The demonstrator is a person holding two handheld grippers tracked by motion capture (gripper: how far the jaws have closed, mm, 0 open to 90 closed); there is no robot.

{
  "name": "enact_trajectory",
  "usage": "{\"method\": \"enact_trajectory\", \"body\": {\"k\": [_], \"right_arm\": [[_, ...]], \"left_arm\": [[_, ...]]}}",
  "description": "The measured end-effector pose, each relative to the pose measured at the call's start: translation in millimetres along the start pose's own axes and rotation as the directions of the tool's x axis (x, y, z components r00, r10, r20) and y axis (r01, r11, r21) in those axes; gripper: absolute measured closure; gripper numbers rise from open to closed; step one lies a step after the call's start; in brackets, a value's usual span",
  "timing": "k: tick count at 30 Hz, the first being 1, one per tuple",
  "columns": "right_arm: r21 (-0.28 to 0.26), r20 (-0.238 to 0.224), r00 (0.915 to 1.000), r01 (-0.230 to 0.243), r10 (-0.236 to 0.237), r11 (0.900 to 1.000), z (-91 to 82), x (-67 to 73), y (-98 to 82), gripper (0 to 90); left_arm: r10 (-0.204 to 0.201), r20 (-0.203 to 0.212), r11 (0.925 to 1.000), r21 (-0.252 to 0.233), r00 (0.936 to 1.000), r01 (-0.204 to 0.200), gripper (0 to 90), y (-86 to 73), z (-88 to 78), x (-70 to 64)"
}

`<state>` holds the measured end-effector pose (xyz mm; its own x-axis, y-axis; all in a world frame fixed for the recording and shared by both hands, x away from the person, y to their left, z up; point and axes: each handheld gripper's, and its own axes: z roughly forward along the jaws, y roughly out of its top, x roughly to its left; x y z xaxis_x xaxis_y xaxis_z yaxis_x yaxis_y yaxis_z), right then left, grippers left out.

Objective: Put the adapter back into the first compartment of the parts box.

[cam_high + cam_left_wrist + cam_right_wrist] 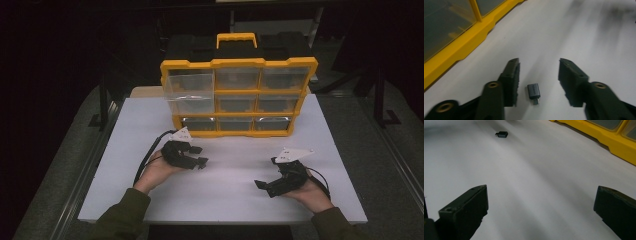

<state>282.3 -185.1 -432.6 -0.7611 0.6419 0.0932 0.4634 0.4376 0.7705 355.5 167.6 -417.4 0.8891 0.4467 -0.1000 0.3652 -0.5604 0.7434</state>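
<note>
Small grey adapter (pixel 534 91), lettering unreadable

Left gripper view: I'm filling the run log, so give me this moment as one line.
left gripper: open, jaws either side of small grey adapter, not touching | adapter: flat on white table | right gripper: open, empty | yellow organizer: upright

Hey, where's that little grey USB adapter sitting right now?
In the left gripper view, the adapter lies on the white table between the left gripper's open jaws, untouched, near the yellow organizer.
</note>
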Motion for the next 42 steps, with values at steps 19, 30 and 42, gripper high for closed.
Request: {"method": "enact_trajectory", "body": {"k": [19, 30, 42], "right_arm": [[0.005, -0.007, 1.0, -0.001, 0.001, 1.0, 0.8, 0.6, 0.0, 0.0], [0.01, -0.004, 1.0, 0.004, -0.004, 1.0, 1.3, 1.0, -0.3, 0.0], [0.013, -0.008, 1.0, 0.006, -0.006, 1.0, 1.5, 1.1, -0.4, 0.0]], "left_arm": [[-0.029, -0.019, 0.9966, 0.077, 0.9994, 0.031, 66.2, -3.4, 14.0, -1.3], [-0.016, -0.045, 0.9931, 0.116, 0.9988, 0.021, 66.9, -6.7, 23.9, -3.6], [-0.007, -0.066, 0.9887, 0.149, 0.9978, 0.016, 69.3, -9.2, 30.2, -4.4]]}}
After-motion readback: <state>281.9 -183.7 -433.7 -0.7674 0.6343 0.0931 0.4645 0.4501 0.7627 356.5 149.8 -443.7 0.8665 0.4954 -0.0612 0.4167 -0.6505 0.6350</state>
